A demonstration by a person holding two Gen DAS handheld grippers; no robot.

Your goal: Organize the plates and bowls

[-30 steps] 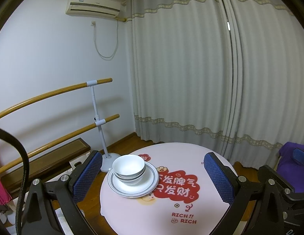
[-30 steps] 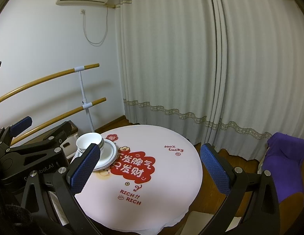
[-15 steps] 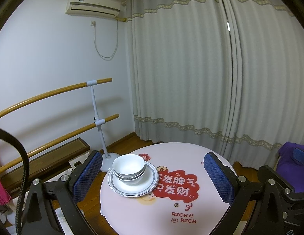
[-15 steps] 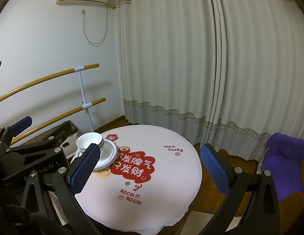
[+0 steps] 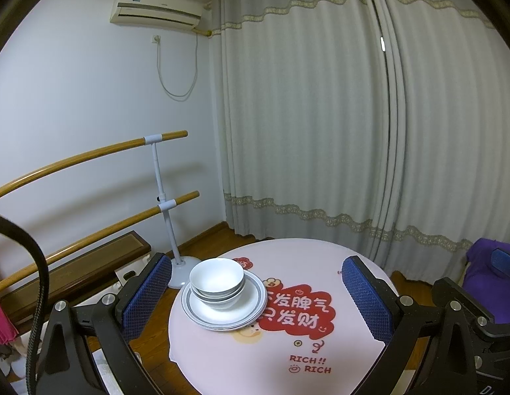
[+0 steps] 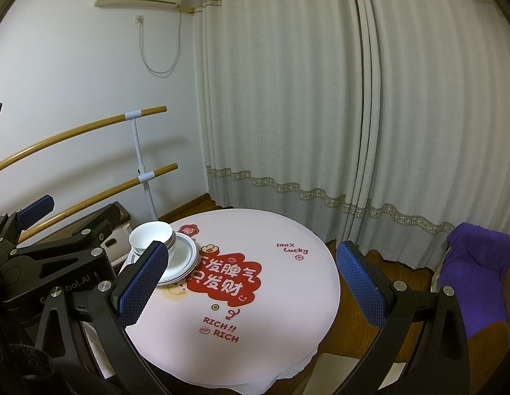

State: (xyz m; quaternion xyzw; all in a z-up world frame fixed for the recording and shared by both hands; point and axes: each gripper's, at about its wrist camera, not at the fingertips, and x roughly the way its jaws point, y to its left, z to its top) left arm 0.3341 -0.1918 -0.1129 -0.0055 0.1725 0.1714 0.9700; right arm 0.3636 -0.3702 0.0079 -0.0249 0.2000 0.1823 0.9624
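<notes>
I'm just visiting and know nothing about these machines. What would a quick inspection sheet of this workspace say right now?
Surface: round table under a pale cloth with a red print.
Job's things: bowls nested on stacked plates, at the table's left edge.
Clutter: nothing seen on the table.
Grippers: left gripper and right gripper both open, empty, held above the table.
Cables: black cable at left.
Surroundings: closed curtains, air conditioner, wooden barre, purple fabric.

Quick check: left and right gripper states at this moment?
Left gripper: open, holding nothing.
Right gripper: open, holding nothing.
</notes>
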